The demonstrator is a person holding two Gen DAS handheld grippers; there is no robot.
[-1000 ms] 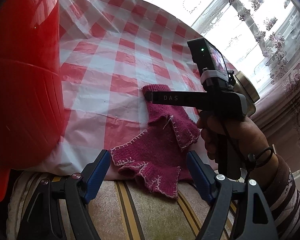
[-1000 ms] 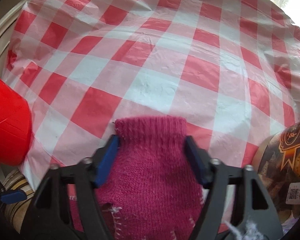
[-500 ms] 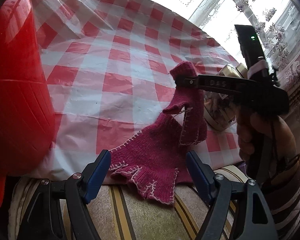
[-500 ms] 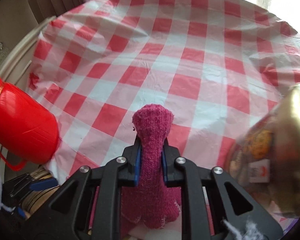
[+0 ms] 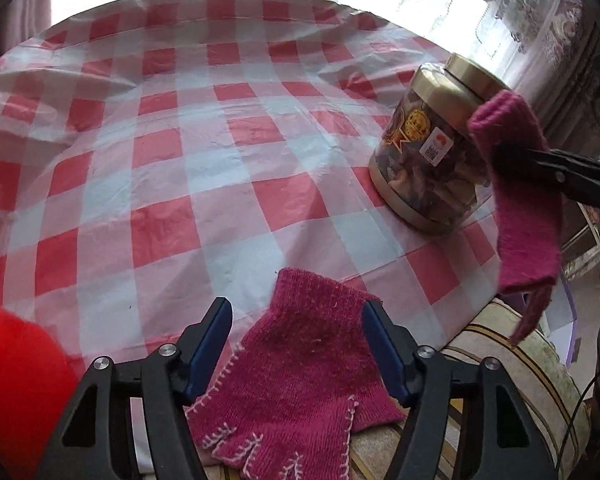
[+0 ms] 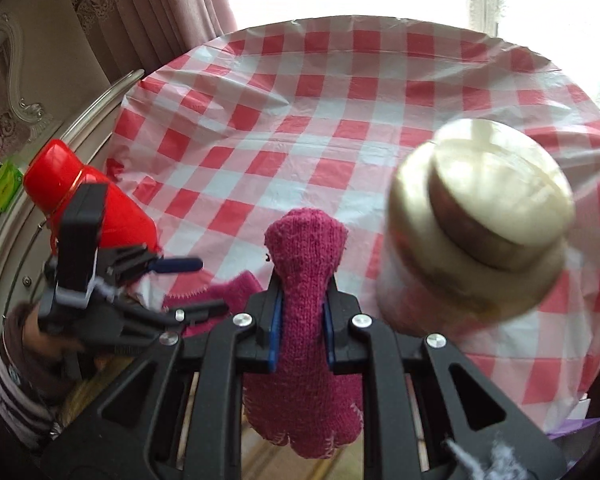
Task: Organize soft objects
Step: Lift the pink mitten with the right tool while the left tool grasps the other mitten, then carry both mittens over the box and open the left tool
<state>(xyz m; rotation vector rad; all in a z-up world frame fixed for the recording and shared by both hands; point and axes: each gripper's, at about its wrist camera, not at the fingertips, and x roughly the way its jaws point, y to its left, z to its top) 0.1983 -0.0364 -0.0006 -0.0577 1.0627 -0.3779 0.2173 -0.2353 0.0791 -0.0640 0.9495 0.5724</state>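
Two magenta knitted gloves with pale stitched edging were the soft things. One glove hung by its cuff from the right hand-held gripper, whose blue pads pinched the knit tightly; its fingers dangled clear above the near edge of the counter. The other glove lay flat at that near edge, cuff pointing inward and fingers drooping over the rim onto a striped cushion. The left hand-held gripper stood spread, one finger on either side of this glove; its jaws had just been closing in, yet the pads did not press the wool.

A red-and-white checked plastic cloth covered the counter. A clear jar with a gold lid stood near the right edge, just behind the hanging glove in the left wrist view and blurred beside it in the right wrist view. A red bottle lay near the left edge, close behind the left tool.
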